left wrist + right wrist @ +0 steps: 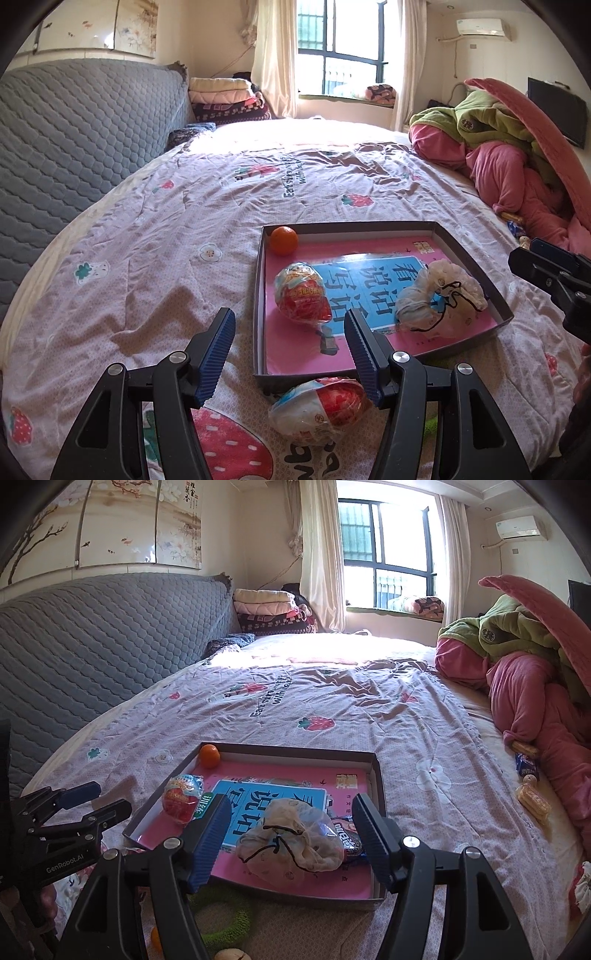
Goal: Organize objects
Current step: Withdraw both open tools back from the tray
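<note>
A shallow dark tray (347, 226) lies on the bed with a pink book covering its bottom. In it are an orange (283, 240), a red-and-white wrapped egg (303, 291) and a cream drawstring pouch (439, 299). A second wrapped egg (319, 410) lies on the bedspread just outside the tray's near edge, low between my left gripper's fingers and untouched. My left gripper (289, 314) is open. In the right wrist view my right gripper (291, 801) hangs open over the tray (295, 748), above the pouch (291, 838) and a cookie packet (347, 840). The left gripper (85, 805) shows at the left.
A green fuzzy ring (221, 919) and a small orange (155, 938) lie on the bed near the tray's front. Snack packets (526, 764) and biscuits (533, 801) lie at the right beside a heap of pink and green bedding (535, 686). A grey quilted headboard (74, 140) runs along the left.
</note>
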Motion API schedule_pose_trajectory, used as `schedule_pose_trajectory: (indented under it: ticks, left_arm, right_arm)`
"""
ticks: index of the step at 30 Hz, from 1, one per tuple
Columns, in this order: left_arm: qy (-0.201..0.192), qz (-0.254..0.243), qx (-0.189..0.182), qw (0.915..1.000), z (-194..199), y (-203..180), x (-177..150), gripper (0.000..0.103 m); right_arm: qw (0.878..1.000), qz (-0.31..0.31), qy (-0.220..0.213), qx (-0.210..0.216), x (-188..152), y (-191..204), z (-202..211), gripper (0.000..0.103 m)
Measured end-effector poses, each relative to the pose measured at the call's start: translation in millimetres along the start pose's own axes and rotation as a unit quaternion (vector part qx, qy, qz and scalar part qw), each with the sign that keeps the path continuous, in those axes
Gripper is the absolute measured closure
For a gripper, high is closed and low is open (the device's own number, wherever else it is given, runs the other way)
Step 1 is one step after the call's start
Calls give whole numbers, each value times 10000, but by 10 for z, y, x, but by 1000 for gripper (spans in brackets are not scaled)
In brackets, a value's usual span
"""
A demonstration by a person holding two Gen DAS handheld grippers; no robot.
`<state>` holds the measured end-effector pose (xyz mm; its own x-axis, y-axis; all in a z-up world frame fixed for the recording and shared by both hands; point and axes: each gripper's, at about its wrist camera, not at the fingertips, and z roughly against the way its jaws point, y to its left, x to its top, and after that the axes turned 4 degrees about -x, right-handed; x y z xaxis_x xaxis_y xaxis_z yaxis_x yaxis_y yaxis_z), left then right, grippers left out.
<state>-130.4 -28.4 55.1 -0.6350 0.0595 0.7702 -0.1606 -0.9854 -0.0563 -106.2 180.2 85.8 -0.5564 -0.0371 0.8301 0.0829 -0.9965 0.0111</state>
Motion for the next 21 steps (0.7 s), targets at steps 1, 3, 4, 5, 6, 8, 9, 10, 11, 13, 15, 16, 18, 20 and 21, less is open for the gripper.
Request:
schedule_pose_trajectory:
  ticks: [1, 3, 4, 5, 6, 8, 9, 10, 11, 13, 15, 16, 18, 20, 21]
  left_arm:
    - [17, -26, 13, 10000, -4, 11, -13, 40]
    - [25, -35, 45, 10000, 10, 32, -39, 40]
    - [22, -38, 31, 10000, 23, 40, -49, 40]
    - [17, -33, 31, 10000, 38, 44, -59, 40]
    - [8, -20, 24, 10000, 55, 48, -68, 40]
    - [0, 75, 1, 10000, 95, 56, -87, 40]
    - [-4, 124, -38, 9999, 123, 44, -104, 40]
    - [-9, 153, -64, 9999, 148, 28, -124, 40]
    - [-14, 181, -77, 9998, 175, 5, -145, 40]
    - [-3, 169, -145, 9998, 222, -74, -196, 40]
    - [19, 108, -182, 9998, 268, -157, -276, 40]
    - [35, 94, -173, 9998, 289, -192, -319, 40]
    - [80, 103, -192, 9997, 311, -249, -401, 40]
    - [153, 83, -260, 9995, 309, -310, -463, 40]
    - [182, 36, -268, 9995, 306, -344, -494, 40]
  right_arm:
    - [10000, 7, 1, 20, -16, 6, 16, 36]
    - [10000, 29, 12, 55, -49, 33, 42, 36]
    - [9999, 60, 26, 83, -62, 52, 51, 36]
    - [9999, 97, 34, 94, -72, 67, 58, 36]
    - [9999, 138, 36, 88, -82, 82, 63, 36]
    - [9998, 202, 43, 68, -106, 104, 77, 36]
    - [9997, 216, 54, 68, -117, 106, 80, 36]
    - [9997, 221, 69, 68, -130, 104, 82, 36]
    - [9997, 214, 85, 61, -145, 98, 85, 36]
    - [9997, 195, 135, 76, -186, 77, 87, 36]
    - [9996, 201, 198, 62, -234, 60, 82, 36]
    - [9995, 214, 220, 66, -258, 55, 87, 36]
    - [9993, 250, 273, 53, -310, 42, 88, 36]
    - [9992, 258, 308, 38, -361, 26, 88, 36]
    - [9990, 258, 351, 43, -382, 18, 81, 36]
